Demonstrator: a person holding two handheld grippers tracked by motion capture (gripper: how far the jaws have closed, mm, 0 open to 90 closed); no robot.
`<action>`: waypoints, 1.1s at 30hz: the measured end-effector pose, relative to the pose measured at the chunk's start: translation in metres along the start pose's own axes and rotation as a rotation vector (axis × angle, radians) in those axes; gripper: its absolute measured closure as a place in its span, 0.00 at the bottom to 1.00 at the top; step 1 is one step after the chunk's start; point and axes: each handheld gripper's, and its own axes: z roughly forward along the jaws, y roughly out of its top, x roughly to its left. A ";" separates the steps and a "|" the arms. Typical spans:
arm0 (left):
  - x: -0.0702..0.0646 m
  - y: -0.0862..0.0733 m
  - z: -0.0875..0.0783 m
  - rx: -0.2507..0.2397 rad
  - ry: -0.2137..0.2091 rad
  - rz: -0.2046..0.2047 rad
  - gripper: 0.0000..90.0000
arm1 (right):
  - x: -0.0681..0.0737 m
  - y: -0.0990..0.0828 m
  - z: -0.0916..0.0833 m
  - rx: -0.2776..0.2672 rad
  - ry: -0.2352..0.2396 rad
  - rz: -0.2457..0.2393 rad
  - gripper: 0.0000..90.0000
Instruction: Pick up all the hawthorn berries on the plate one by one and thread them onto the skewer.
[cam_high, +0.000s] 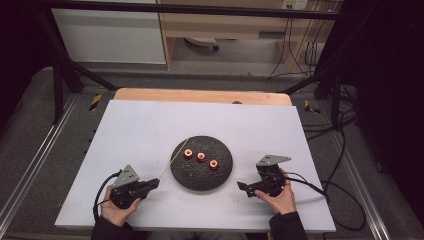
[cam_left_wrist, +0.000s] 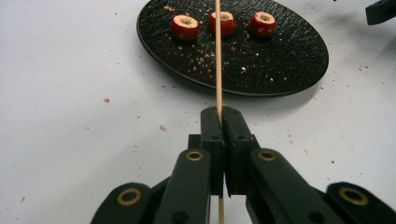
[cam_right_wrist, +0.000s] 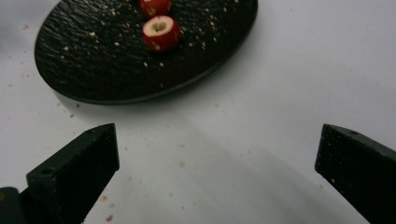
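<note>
A: What has the left hand-held gripper (cam_left_wrist: 219, 116) got hold of?

B: A thin wooden skewer (cam_left_wrist: 218, 60). The jaws are pressed together on it, with the stick running straight out ahead of them and a short end showing behind, below the pads.

A: Where does the skewer reach?

B: Forward from that hand-held gripper and out over the near rim of the black plate (cam_left_wrist: 289, 70). In the left gripper view its far end crosses the middle one of three red fruit pieces (cam_left_wrist: 185, 26). Whether it touches that piece, I cannot tell.

A: And the fruit pieces themselves?

B: Cored, pale inside, lying in a row on the plate, ahead of the left jaws. Crumbs are scattered over the plate and the white bench (cam_high: 140, 135) around it.

A: The right hand-held gripper (cam_right_wrist: 217, 158)?

B: Its jaws stand wide apart with nothing between them, just bare bench. The plate lies ahead of it and to its left, and the nearest fruit piece sits well beyond the jaw tips.

A: How are the two placed?

B: In the high view, each rests in a hand near the bench's front edge, one on either side of the plate.
</note>
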 end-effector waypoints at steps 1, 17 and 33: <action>0.000 0.000 0.000 0.000 0.001 0.001 0.98 | 0.002 0.004 0.001 0.000 0.002 -0.004 0.01; 0.002 -0.001 0.001 -0.002 0.005 -0.003 0.98 | 0.029 0.075 0.035 0.121 -0.009 -0.071 0.12; 0.002 -0.002 0.003 0.016 0.007 0.008 0.98 | 0.045 0.113 0.078 0.327 0.026 -0.136 0.36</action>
